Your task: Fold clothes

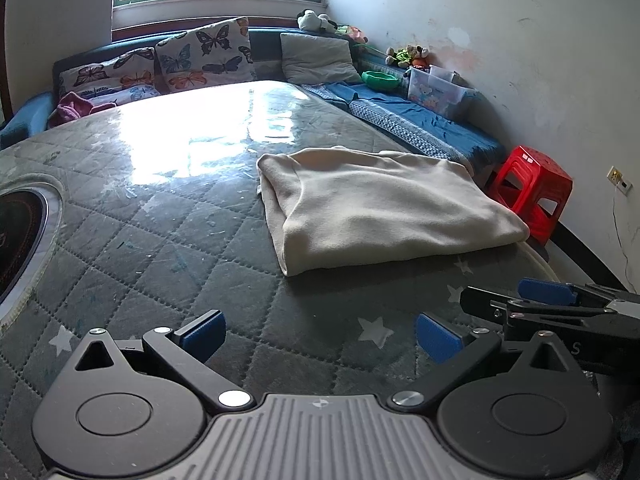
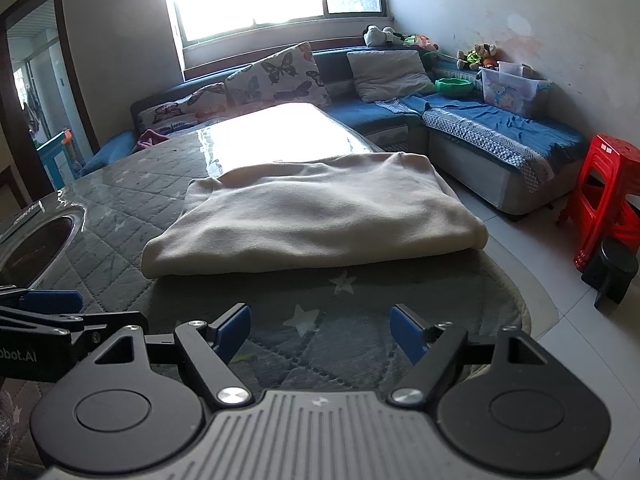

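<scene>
A cream garment lies folded into a thick rectangle on the grey quilted table cover; it also fills the middle of the right wrist view. My left gripper hovers open over the cover, short of the garment's near edge, nothing between its blue pads. My right gripper is open too, just in front of the fold, empty. Each gripper shows at the edge of the other's view: the right one at the lower right, the left one at the lower left.
A round inset hob sits in the table at the left. A blue corner sofa with butterfly cushions, a plastic box and a green bowl runs behind. A red stool and a dark bin stand right.
</scene>
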